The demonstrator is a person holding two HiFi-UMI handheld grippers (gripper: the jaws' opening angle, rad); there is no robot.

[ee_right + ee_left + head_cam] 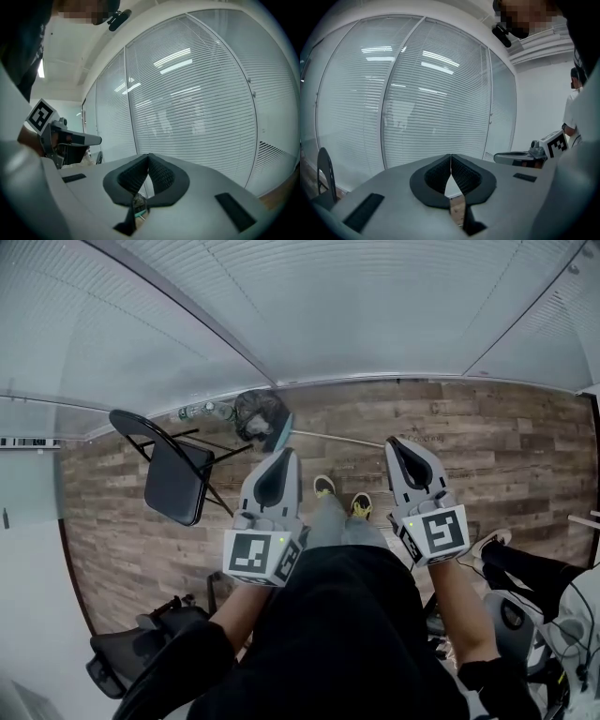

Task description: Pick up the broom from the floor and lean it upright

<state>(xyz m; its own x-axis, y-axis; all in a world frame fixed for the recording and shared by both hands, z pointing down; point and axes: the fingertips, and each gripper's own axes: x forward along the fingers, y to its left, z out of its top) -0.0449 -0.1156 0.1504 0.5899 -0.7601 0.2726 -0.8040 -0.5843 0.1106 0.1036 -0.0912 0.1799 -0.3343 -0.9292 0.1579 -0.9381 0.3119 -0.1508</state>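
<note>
The broom (265, 418) lies on the wood floor by the glass wall, its dark bristles and teal head to the left and its thin handle (337, 438) running to the right. My left gripper (281, 457) hovers in the air on the near side of the broom head, shut and empty. My right gripper (397, 443) is held level beside it, over the handle's far end, also shut with nothing in it. In the left gripper view the jaws (450, 157) meet at their tips, and in the right gripper view the jaws (148, 156) do the same. Both grippers face the blinds.
A black folding chair (174, 480) stands left of the broom. A glass wall with blinds (328, 315) runs along the far side. An office chair (131, 652) sits at lower left, and dark gear with cables (530, 610) at lower right. The person's shoes (324, 486) are between the grippers.
</note>
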